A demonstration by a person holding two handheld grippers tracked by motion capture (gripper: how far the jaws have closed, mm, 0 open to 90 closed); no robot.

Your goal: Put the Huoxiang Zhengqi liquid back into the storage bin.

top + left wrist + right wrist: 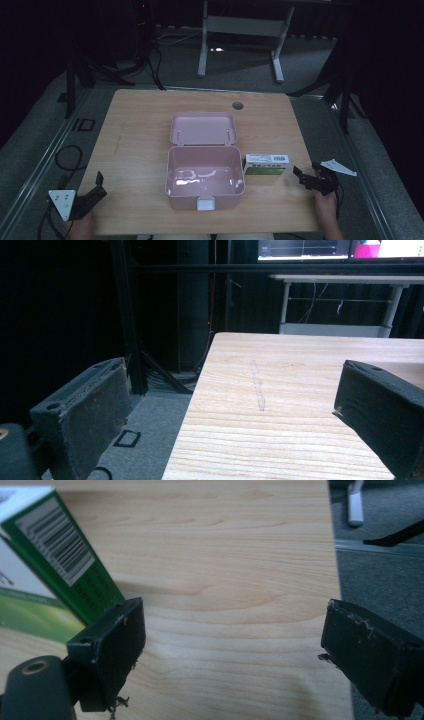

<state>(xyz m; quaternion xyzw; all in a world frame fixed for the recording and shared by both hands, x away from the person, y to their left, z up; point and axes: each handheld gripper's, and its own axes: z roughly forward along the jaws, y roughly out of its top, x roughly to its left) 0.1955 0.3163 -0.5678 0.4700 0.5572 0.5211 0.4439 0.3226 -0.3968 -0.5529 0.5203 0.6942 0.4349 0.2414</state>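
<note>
The right gripper stands wide open just beside the carton. The left gripper is also wide, apparently above the table edge.

The left gripper is holding its two black jaws wide apart, with nothing lying between them. The wooden table is stretching ahead between the jaws and under the right-hand one. The left-hand jaw is hanging past the table's edge, over grey floor. Beyond the jaws, a white desk frame is standing in the dark.
</note>
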